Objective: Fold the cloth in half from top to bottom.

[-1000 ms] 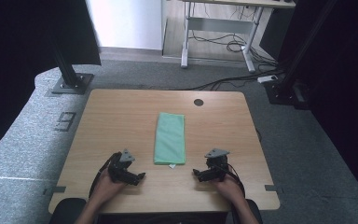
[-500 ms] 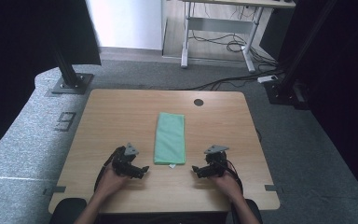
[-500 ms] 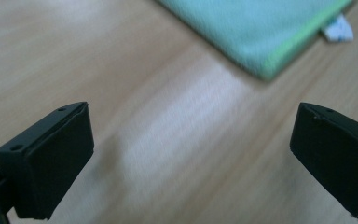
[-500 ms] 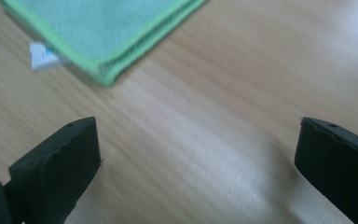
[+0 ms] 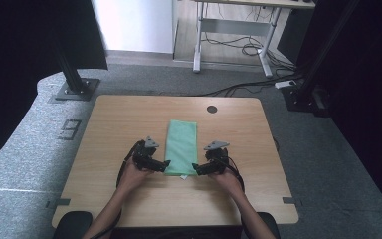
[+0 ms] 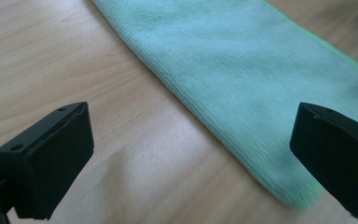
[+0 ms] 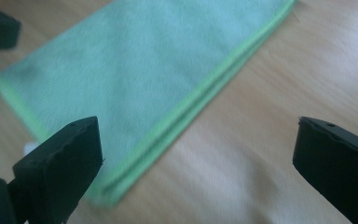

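A folded green cloth (image 5: 181, 147) is laid lengthwise at the middle of the table (image 5: 109, 124), its near corners flanked by the left gripper (image 5: 165, 165) and right gripper (image 5: 195, 168), fingers spread wide.

Count: 1 cloth, 2 grippers, 2 hands, 1 table.

One folded green cloth (image 5: 181, 147) at table centre, one white tag at its 6 o'clock edge. Two grippers: left gripper (image 5: 165, 165) at the cloth's 8 o'clock, right gripper (image 5: 196, 169) at its 4 o'clock, two black jaws each, spread apart. Two hands, one per gripper. One wooden table (image 5: 119, 124) with one round cable hole (image 5: 212, 109) at the cloth's 1 o'clock. One desk frame beyond at 12 o'clock.
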